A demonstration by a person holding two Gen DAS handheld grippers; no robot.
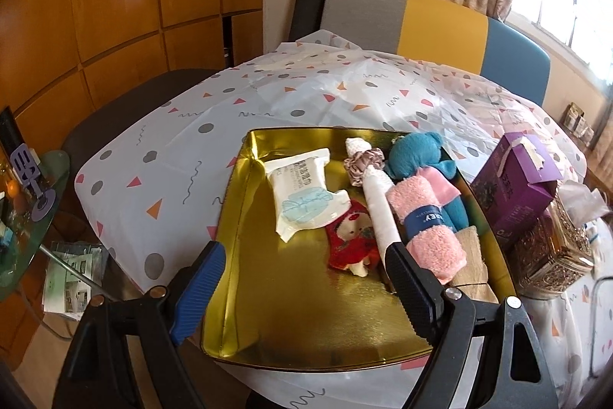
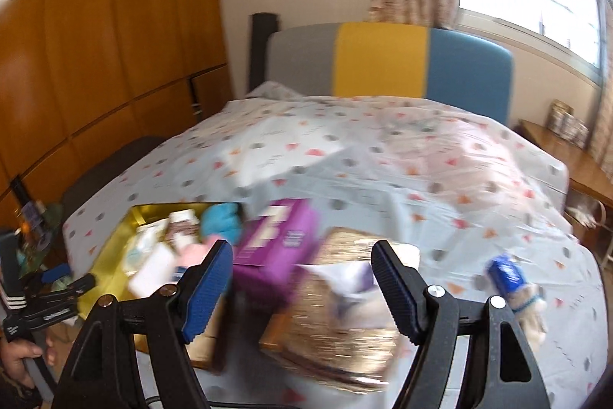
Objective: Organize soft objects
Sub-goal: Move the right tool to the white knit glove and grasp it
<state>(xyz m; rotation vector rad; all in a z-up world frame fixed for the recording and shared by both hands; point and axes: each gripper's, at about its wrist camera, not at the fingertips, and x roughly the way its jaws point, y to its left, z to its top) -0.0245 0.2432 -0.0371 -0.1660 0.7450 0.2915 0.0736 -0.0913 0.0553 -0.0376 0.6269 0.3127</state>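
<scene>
A gold tray [image 1: 245, 294] holds a white wipes packet [image 1: 302, 194], a red plush pouch [image 1: 352, 240], a white rolled cloth [image 1: 377, 202] ringed by a scrunchie [image 1: 362, 163], a teal plush bear [image 1: 413, 156] and a pink rolled towel [image 1: 425, 221]. My left gripper [image 1: 306, 290] hovers open over the tray's near half, holding nothing. The right wrist view is blurred. There my right gripper [image 2: 304, 286] is open and empty above a gold tissue box [image 2: 345, 332]. A blue packet [image 2: 507, 275] lies on the tablecloth to its right, beside a pale plush item [image 2: 532, 313].
A purple box [image 1: 517, 186] and the gold tissue box [image 1: 551, 252] stand right of the tray, and a wooden block [image 1: 471, 255] sits at its right edge. A patterned cloth [image 1: 306, 94] covers the table. A tricolour chair back [image 1: 440, 22] stands behind it, a glass side table [image 1: 34, 217] at left.
</scene>
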